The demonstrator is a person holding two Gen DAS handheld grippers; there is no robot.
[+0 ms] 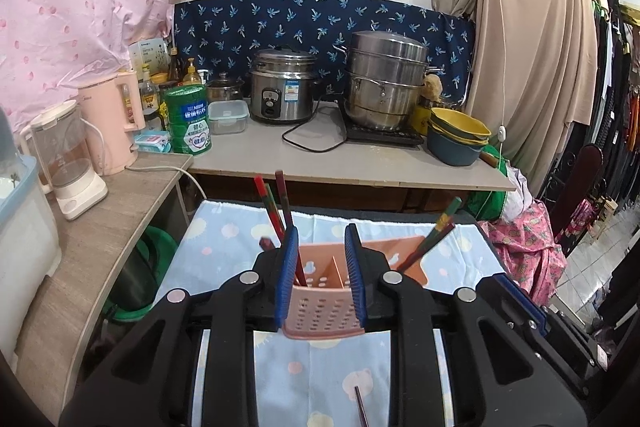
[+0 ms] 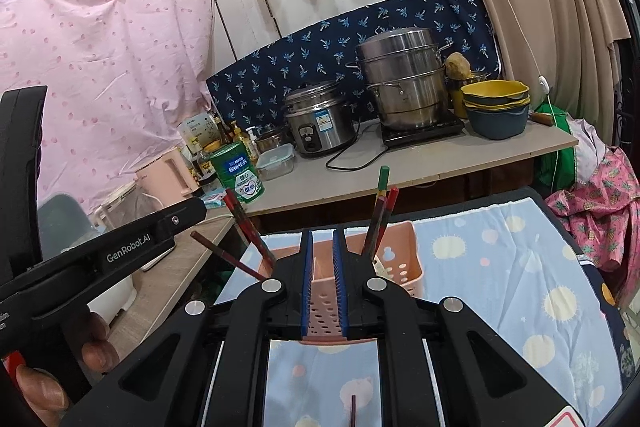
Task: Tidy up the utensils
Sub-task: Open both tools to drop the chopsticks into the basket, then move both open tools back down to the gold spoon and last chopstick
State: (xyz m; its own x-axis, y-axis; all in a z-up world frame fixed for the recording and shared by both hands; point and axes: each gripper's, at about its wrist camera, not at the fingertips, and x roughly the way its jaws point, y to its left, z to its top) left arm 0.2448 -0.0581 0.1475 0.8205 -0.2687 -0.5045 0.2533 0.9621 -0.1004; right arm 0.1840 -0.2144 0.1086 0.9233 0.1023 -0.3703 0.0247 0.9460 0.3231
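A pink perforated utensil basket stands on a light blue patterned cloth. Red-brown chopsticks lean in its left compartment and another pair in its right. My left gripper is open, its blue pads either side of the basket's near wall. In the right wrist view the basket holds the left chopsticks and the right pair. My right gripper has its jaws narrowly apart above the basket, holding nothing. One loose chopstick lies on the cloth below.
A counter behind carries a rice cooker, a steel steamer pot, stacked bowls, a green tin and a pink kettle. A blender stands on the left shelf. Clothes hang at right.
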